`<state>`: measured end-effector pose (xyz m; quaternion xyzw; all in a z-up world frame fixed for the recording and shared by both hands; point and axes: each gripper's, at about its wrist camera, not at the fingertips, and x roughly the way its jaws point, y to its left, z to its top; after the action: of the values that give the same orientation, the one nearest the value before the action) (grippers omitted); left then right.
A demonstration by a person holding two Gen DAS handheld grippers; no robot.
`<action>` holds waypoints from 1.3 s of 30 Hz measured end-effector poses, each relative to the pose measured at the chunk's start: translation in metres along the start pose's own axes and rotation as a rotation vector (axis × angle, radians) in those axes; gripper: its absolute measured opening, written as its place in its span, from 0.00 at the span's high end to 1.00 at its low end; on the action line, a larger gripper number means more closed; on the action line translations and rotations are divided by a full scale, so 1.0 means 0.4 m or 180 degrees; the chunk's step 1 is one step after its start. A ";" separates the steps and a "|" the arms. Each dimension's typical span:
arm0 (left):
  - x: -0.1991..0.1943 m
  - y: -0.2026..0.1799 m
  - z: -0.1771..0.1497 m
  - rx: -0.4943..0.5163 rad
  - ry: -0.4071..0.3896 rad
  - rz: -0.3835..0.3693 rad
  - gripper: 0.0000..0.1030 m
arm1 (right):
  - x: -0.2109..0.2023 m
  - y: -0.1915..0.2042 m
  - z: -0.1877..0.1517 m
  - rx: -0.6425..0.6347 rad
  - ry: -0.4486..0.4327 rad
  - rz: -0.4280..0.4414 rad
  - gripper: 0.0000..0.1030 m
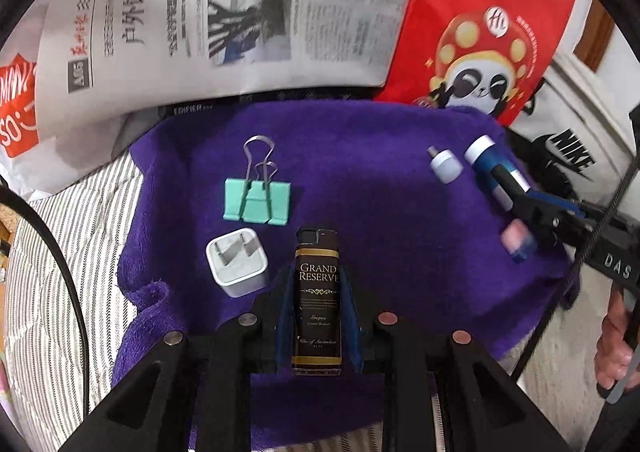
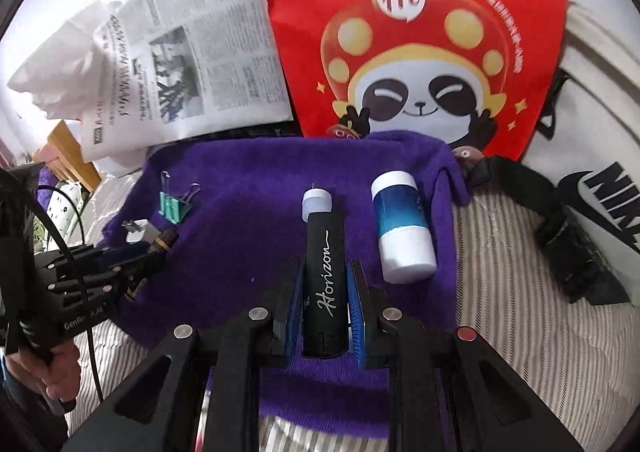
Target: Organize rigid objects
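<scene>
On the bed: 1 purple towel point(image 1: 360, 180) lies over 1 striped sheet point(image 1: 60, 252), with the small things on top.
Behind the towel: 1 newspaper point(image 1: 224, 12), 1 red panda bag point(image 1: 492, 36) and 1 white Nike bag point(image 2: 600, 188).
Only in the right wrist view: the blue-and-white bottle point(image 2: 402, 228) shows whole, lying just right of the black stick; the hand point(image 2: 60, 368) on the left handle shows at the lower left.
Only in the left wrist view: the white plug adapter point(image 1: 237, 260) shows clearly, prongs up, just left of the lighter; the teal binder clip point(image 1: 258, 201) lies just beyond it, handles pointing away.
Left gripper point(image 1: 318, 284): 1, clamped narrow on 1 dark "Grand Reserve" lighter point(image 1: 318, 292), over the towel's near edge.
Right gripper point(image 2: 325, 292): 1, clamped tight on 1 black "Horizon" stick point(image 2: 325, 276), pointing away over the towel.
Small white cap point(image 2: 317, 201): 1, at the stick's far tip; touching or just beyond, I cannot tell.
Loose things on the towel: 4.
</scene>
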<state>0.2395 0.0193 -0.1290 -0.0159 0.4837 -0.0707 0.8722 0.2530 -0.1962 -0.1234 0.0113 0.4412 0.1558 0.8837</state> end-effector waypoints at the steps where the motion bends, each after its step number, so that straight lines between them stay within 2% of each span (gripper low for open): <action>1: 0.008 0.004 -0.004 0.0013 0.0024 0.0036 0.78 | 0.010 0.002 0.002 -0.0007 0.0019 -0.0001 0.79; 11: 0.020 0.019 -0.012 -0.0030 0.0047 -0.0016 0.78 | 0.092 0.031 0.003 -0.0091 0.0243 -0.0140 0.79; 19: 0.014 0.031 -0.013 -0.0114 0.0080 -0.0104 0.78 | 0.114 0.037 -0.002 -0.0106 0.0278 -0.0167 0.79; 21: 0.007 0.033 -0.013 -0.0122 0.0098 -0.0136 0.76 | 0.117 0.039 -0.004 -0.0136 0.0279 -0.0178 0.79; 23: -0.003 0.029 -0.016 -0.0105 0.0112 -0.0140 0.69 | 0.121 0.046 -0.006 -0.0169 0.0278 -0.0177 0.79; 26: -0.016 0.013 -0.021 -0.0045 0.0112 -0.0098 0.69 | 0.130 0.060 -0.008 -0.0227 0.0270 -0.0142 0.77; 27: -0.019 0.009 -0.022 -0.0033 0.0116 -0.0076 0.69 | 0.133 0.058 -0.007 -0.0246 0.0264 -0.0098 0.74; 28: -0.025 0.006 -0.024 -0.0027 0.0113 -0.0064 0.69 | 0.131 0.058 -0.010 -0.0255 0.0263 -0.0049 0.70; 33: -0.065 0.000 -0.038 -0.0025 0.0072 -0.0060 0.69 | 0.089 0.044 -0.027 -0.0175 0.0246 0.0095 0.68; 34: -0.071 -0.002 -0.039 -0.0021 0.0066 -0.0052 0.69 | 0.075 0.042 -0.027 -0.0154 0.0217 0.0107 0.64; 36: -0.090 -0.006 -0.045 -0.0019 0.0039 -0.0033 0.69 | 0.039 0.042 -0.034 -0.0151 0.0144 0.0082 0.58; 39: -0.118 -0.018 -0.053 -0.0004 0.0011 -0.0039 0.69 | -0.018 0.047 -0.044 -0.0190 0.0051 0.0001 0.58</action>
<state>0.1962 0.0197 -0.0998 -0.0194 0.4851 -0.0758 0.8710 0.2300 -0.1824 -0.1257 -0.0162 0.4434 0.1692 0.8801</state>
